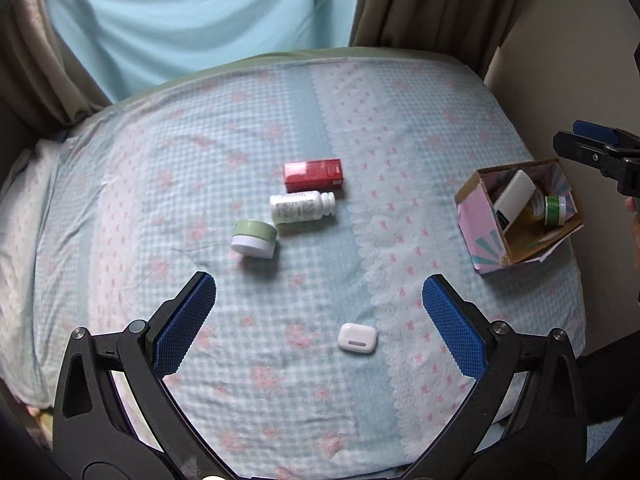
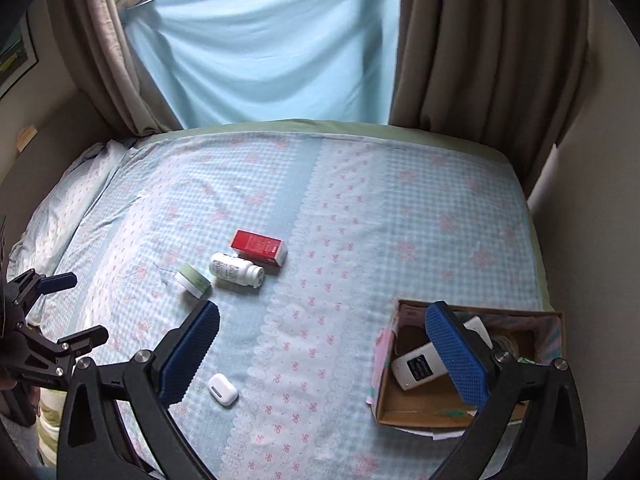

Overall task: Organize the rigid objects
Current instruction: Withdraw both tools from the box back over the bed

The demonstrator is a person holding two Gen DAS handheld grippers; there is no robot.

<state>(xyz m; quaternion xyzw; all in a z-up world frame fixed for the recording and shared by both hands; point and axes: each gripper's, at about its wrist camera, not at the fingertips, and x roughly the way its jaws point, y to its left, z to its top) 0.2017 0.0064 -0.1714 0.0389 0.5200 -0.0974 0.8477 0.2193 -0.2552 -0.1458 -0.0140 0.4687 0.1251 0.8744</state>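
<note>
On the bed lie a red carton (image 1: 314, 175) (image 2: 259, 247), a white pill bottle (image 1: 301, 207) (image 2: 236, 269) on its side, a green-lidded jar (image 1: 254, 238) (image 2: 193, 280) and a white earbud case (image 1: 357, 337) (image 2: 222, 389). A cardboard box (image 1: 486, 224) (image 2: 404, 408) at the right holds a white device (image 1: 514, 195) (image 2: 416, 366) and a green-capped jar (image 1: 554, 209). My left gripper (image 1: 319, 320) is open and empty above the earbud case. My right gripper (image 2: 322, 354) is open and empty, its right finger over the box.
The bed's right edge runs just past the box, with a wall beyond. A pale blue sheet (image 2: 272, 48) and brown curtains (image 2: 480, 52) hang behind the bed. A pillow (image 2: 68, 204) lies at the far left.
</note>
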